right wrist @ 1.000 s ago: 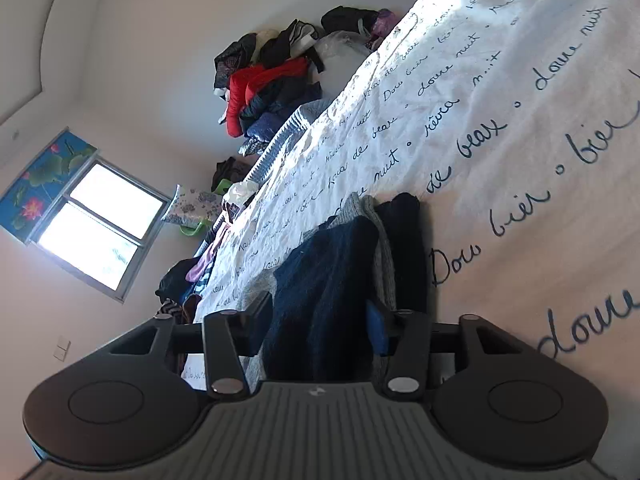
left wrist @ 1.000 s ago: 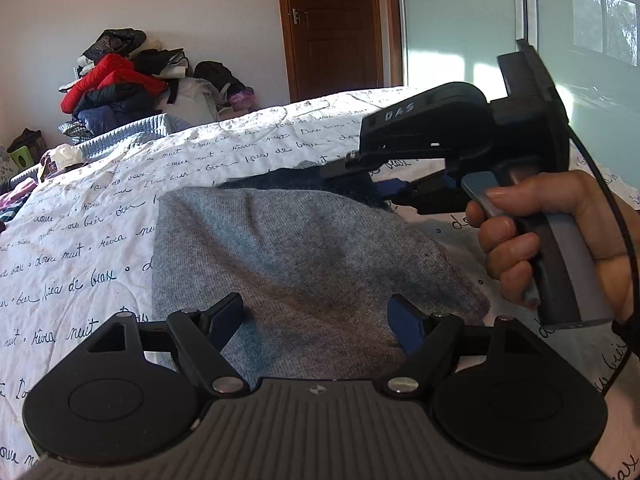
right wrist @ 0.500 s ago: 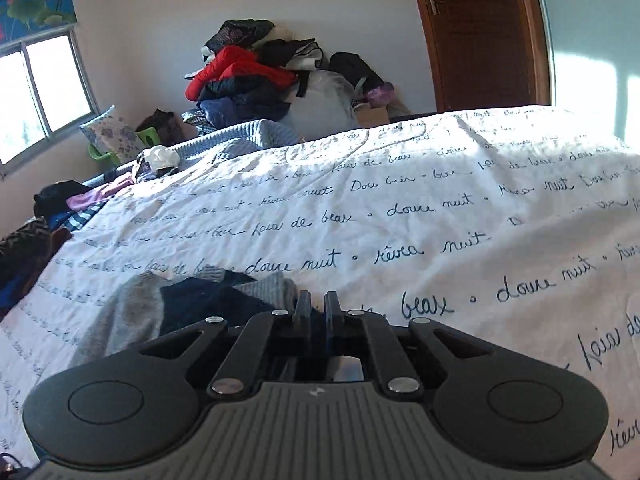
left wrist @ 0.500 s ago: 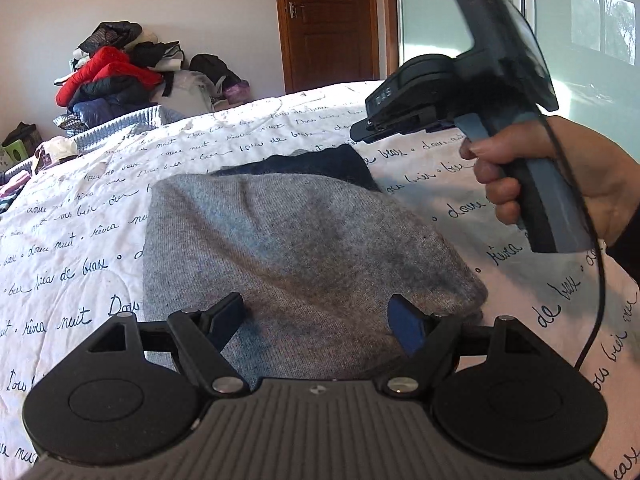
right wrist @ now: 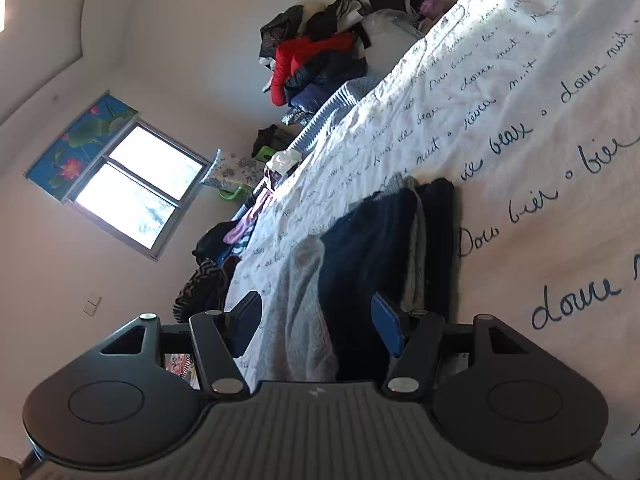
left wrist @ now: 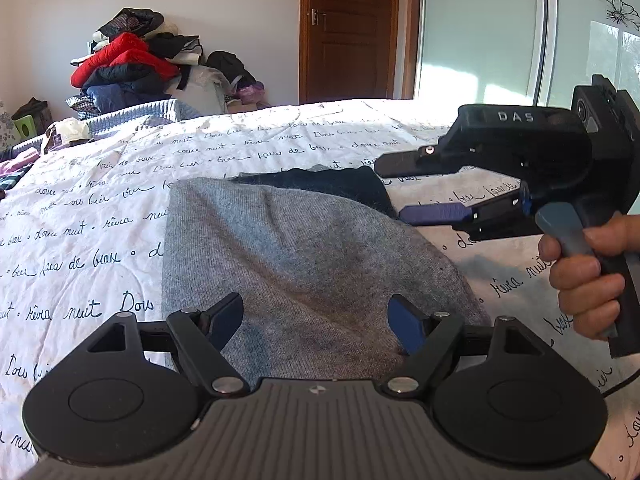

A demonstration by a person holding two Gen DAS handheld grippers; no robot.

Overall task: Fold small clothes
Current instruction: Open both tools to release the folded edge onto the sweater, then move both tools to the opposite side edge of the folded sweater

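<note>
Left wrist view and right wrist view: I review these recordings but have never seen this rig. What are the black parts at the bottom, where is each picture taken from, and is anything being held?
There is no robot. A person holds a two-finger tool in each hand, and a fisheye camera on each tool looks forward along its fingers. The black discs and ribbed plate at the bottom of each picture are that tool's own body.

The left wrist view shows the left tool open over a grey knitted garment lying on a white bedspread printed with handwriting. A dark navy garment peeks out behind the grey one. At the right, a hand grips the right tool.

The right wrist view is rolled sideways. The right tool's jaws are opening, with the edges of the grey and navy cloth between the fingers but not pinched. Neither tool holds anything.
</note>
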